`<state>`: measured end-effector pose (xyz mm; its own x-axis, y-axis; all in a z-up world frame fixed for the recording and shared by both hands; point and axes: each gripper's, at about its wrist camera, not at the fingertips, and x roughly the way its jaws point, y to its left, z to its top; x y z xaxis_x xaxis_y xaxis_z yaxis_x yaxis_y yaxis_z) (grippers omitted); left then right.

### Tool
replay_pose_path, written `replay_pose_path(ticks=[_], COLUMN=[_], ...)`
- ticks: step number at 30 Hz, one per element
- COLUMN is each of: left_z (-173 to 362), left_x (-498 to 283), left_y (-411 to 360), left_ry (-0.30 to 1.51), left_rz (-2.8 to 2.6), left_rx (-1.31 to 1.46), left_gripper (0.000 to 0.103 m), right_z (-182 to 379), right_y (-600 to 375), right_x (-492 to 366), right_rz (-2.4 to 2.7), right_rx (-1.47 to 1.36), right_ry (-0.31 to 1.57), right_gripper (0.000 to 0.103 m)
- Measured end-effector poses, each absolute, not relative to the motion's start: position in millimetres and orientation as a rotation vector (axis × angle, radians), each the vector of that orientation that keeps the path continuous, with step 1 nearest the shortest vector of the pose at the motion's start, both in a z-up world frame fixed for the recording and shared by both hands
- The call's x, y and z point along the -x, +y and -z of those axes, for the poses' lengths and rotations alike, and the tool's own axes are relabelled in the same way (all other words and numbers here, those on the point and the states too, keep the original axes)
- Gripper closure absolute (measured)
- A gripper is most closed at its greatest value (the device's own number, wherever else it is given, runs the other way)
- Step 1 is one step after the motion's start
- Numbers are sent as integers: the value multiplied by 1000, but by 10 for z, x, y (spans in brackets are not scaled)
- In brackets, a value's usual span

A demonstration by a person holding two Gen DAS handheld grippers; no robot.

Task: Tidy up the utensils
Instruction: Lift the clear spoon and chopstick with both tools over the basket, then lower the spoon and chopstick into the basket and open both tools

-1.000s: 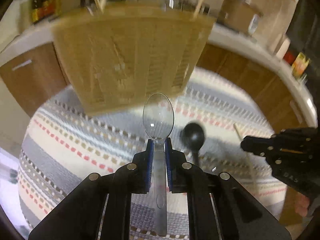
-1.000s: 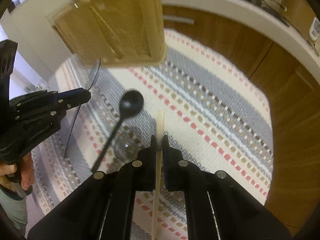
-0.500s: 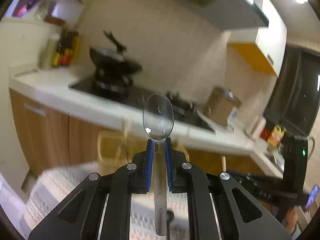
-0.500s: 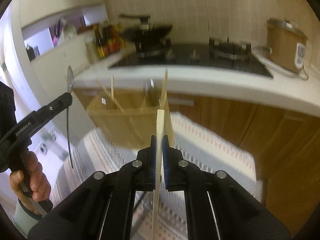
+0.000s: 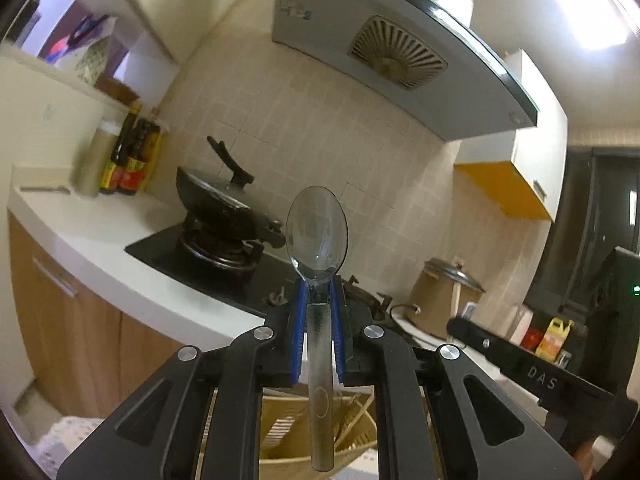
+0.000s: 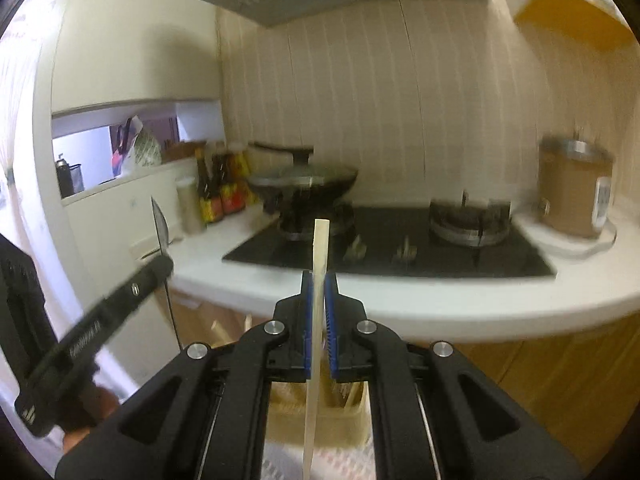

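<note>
While clamped: clear spoon (image 5: 317,232); chopstick (image 6: 320,256).

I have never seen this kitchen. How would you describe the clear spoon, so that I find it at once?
Look in the left wrist view in front of the black stove with the dark wok. There the left gripper is shut on the clear spoon, bowl pointing up. It is see-through plastic, unlike the pale wooden stick that the right gripper holds.
</note>
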<state>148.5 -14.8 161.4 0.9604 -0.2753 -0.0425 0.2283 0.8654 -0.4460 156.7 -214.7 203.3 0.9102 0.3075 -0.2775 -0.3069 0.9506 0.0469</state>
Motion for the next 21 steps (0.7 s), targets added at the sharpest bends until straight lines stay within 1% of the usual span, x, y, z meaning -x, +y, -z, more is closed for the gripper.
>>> replay_pose_path(ticks=[7, 12, 21], left_z=[-1396, -1258, -1039], left_x=[-1707, -1792, -1894], left_y=[-48, -90, -172], left_ry=[92, 101, 111], left_rz=[257, 240, 169], left_rx=[494, 475, 420], left_gripper=[93, 93, 93], right_z=[-2067, -1960, -1595], right_y=[-1923, -1824, -1765], right_x=[-1682, -1764, -1953], right_rz=[-324, -309, -336], right_rx=[16, 7, -10], right_ry=[176, 111, 147], right_gripper=[99, 99, 99])
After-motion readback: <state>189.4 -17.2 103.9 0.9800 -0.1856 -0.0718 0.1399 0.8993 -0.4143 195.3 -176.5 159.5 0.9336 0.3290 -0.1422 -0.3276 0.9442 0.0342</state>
